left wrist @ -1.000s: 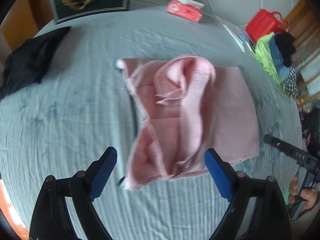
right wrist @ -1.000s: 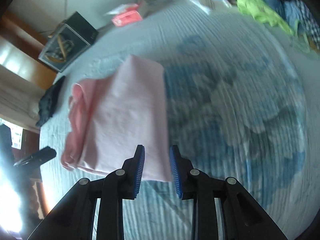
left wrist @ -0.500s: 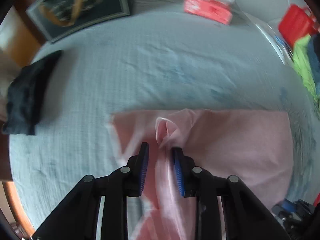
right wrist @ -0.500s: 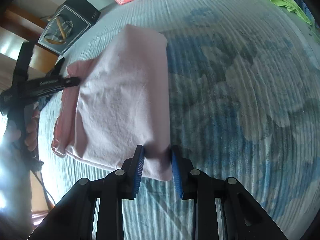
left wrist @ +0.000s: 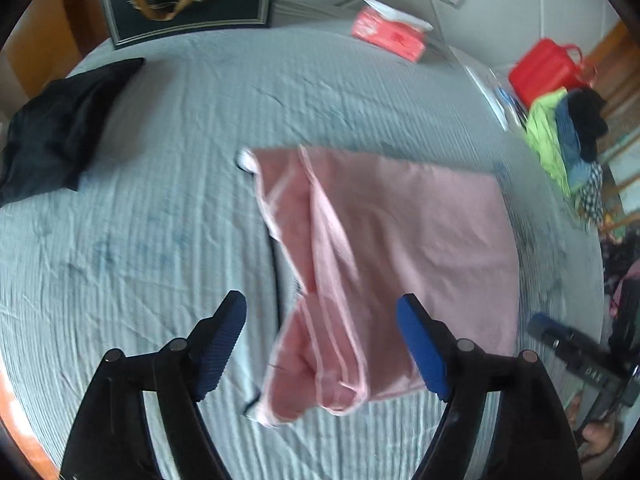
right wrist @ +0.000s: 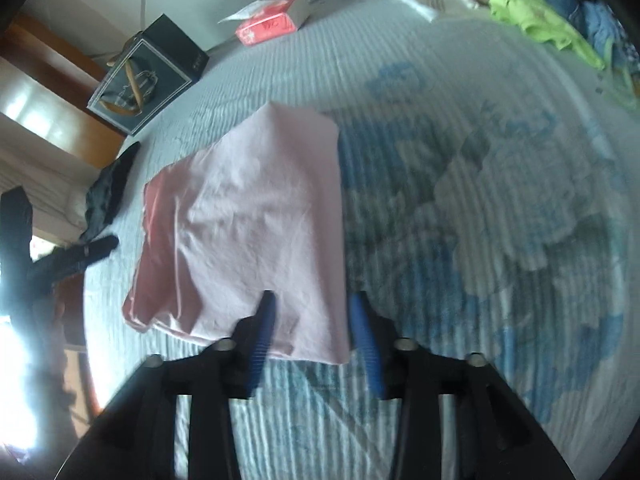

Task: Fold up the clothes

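Both of your tools have just let go. Half a second ago your left tool (left wrist: 322, 338) was pinched on the bunched edge of the pink garment (left wrist: 400, 240) and your right tool (right wrist: 314, 328) on its near corner; now both stand with their jaws spread and empty, hovering over the cloth. The garment lies in the middle of the bed (left wrist: 160, 240), its right part flat and smooth, its left edge rumpled with hems showing. That reads as a fold just laid down and released. You probably need to tidy that left edge before the next fold. The black garment (left wrist: 56, 136) lies well apart.
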A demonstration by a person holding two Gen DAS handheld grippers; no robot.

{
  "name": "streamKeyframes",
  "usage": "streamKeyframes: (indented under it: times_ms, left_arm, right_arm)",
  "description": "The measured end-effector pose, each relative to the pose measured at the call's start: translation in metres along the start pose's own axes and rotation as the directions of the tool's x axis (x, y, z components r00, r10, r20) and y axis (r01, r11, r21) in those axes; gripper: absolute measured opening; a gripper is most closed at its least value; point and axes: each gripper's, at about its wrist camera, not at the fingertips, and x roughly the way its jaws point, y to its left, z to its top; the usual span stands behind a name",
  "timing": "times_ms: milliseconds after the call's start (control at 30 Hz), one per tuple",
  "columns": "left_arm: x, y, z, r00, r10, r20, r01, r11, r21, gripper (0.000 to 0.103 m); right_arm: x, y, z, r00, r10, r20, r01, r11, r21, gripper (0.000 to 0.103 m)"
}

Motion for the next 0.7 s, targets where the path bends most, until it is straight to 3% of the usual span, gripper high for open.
streamKeyframes:
  times_ms: [67,167,233,267,333,367,467,533,600,700]
  left_arm:
    - [0.014,-0.01,-0.011,0.999,0.011,-0.032,-0.01,0.999,0.039,0.078]
    - [0.037,-0.018,-0.022,0.993,0.101,-0.067,-0.096,0.992,0.078,0.074]
    - [0.039,-0.014,-0.026,0.99,0.115,-0.076,-0.11,0.991,0.07,0.037]
    - [0.036,-0.01,-0.027,0.991,0.115,-0.074,-0.111,0.992,0.055,0.033]
    - [0.03,-0.001,-0.028,0.991,0.119,-0.069,-0.117,0.993,0.025,0.027]
    - [0.025,0.007,-0.03,0.988,0.137,-0.066,-0.136,0.991,0.017,0.027]
    - [0.021,0.029,-0.039,0.985,0.143,-0.093,-0.145,0.989,-0.008,0.027]
    - [0.018,0.041,-0.043,0.985,0.128,-0.112,-0.132,0.991,-0.031,0.039]
    - [0.008,0.045,-0.042,0.986,0.129,-0.103,-0.134,0.99,-0.04,0.054]
    - [-0.02,0.043,-0.027,0.992,0.119,-0.034,-0.121,0.992,-0.041,0.061]
  right_arm:
    - [0.003,-0.001,0.0,1.0,-0.016,-0.005,0.016,1.0,0.017,0.053]
    - [0.013,0.0,-0.003,0.999,-0.039,-0.022,0.04,0.999,0.032,0.053]
    - [0.019,0.008,-0.004,0.998,-0.059,-0.02,0.059,0.998,0.0,0.052]
    - [0.021,0.016,-0.006,0.997,-0.071,-0.009,0.07,0.997,-0.037,0.048]
    - [0.028,0.029,-0.009,0.994,-0.105,-0.019,0.102,0.99,-0.101,0.019]
    - [0.033,0.033,-0.01,0.991,-0.123,-0.043,0.117,0.986,-0.117,0.011]
    - [0.04,0.029,-0.013,0.985,-0.145,-0.097,0.134,0.984,-0.116,0.011]
    - [0.038,0.024,-0.012,0.983,-0.138,-0.119,0.127,0.987,-0.096,0.017]
    - [0.029,0.021,-0.007,0.984,-0.142,-0.112,0.132,0.987,-0.086,0.032]
    - [0.007,0.018,0.012,0.994,-0.104,-0.036,0.101,0.993,-0.067,0.036]
